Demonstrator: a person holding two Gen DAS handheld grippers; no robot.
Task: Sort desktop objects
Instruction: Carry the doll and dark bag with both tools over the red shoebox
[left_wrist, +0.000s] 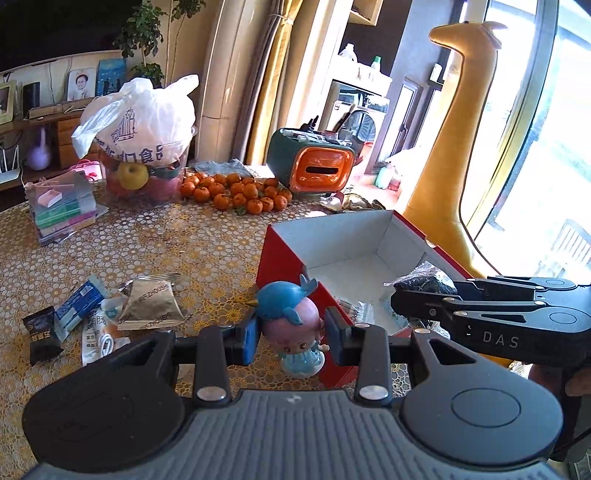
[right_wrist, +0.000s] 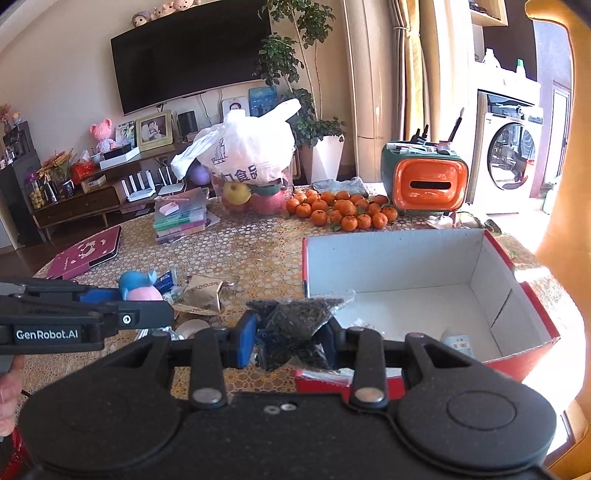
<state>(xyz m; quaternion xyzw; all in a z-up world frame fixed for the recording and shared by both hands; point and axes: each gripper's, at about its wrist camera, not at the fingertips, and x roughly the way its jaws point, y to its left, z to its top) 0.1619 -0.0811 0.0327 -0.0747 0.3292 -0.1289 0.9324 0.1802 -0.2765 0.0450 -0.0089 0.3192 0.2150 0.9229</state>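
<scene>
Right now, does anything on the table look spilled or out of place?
Nothing is spilled. The snack packets lie in a loose jumble left of the red box, and the tangerines sit loose on the table.

Glossy plastic doll (left_wrist: 291, 325), crinkly clear tea pouch (right_wrist: 295, 321), matt cardboard box (right_wrist: 406, 266) (white inside), glossy patterned tablecloth (left_wrist: 166, 240).

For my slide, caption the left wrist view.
Left hand-held gripper holds a doll beside the red box.
</scene>
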